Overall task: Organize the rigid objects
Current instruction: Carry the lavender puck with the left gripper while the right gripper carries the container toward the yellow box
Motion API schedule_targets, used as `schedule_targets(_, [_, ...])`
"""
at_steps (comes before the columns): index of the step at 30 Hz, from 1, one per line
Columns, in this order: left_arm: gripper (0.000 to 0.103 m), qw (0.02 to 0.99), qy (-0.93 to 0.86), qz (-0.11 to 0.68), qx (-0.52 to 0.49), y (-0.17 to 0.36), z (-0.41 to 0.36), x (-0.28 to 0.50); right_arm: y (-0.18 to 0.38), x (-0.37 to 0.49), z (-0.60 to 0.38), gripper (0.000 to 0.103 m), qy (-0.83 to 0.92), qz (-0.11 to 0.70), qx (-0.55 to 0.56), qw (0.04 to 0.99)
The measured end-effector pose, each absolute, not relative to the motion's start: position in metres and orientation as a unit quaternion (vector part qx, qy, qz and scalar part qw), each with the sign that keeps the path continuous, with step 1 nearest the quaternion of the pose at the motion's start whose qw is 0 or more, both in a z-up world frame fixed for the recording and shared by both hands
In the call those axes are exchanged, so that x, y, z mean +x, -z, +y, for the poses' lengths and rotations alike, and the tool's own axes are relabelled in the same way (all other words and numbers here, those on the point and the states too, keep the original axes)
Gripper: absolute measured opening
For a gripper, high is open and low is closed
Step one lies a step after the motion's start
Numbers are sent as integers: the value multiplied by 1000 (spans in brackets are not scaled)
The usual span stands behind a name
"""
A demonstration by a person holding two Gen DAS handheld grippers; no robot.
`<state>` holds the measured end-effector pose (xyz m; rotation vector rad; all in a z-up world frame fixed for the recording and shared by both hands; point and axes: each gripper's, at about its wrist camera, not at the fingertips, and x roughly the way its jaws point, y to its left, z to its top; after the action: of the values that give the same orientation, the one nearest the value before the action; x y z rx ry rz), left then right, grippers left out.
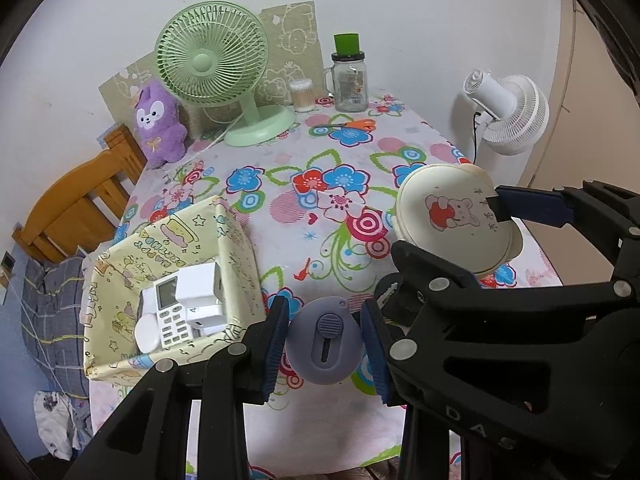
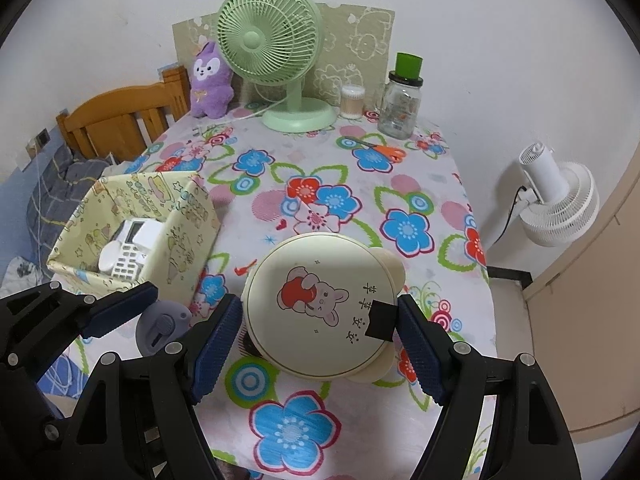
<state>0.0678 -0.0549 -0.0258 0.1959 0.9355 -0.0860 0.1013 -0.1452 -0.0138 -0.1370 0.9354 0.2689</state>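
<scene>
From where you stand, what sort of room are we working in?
Most likely a bedroom or small living space in a home. A table with a floral cloth stands against the wall, a wooden bed frame with bedding beside it, and a purple plush toy and green desk fan on top.

Scissors' (image 1: 352, 125) blade tips too small to resolve, remote (image 1: 170, 312) partly hidden under white box (image 1: 198, 292).

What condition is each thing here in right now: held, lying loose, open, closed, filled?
Left tool: shut on the grey round gadget.
Right tool: shut on the cream round case, which is closed.
Paper box: open-topped, holding a handset.
Glass jar: lidded.
Orange scissors: lying closed on the tablecloth.
</scene>
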Motion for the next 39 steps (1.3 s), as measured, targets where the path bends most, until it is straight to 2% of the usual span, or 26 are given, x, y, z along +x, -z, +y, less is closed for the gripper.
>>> schedule_targets(39, [38, 881, 1, 468, 65, 30, 43, 96, 20, 137, -41, 79, -176, 461, -86, 866])
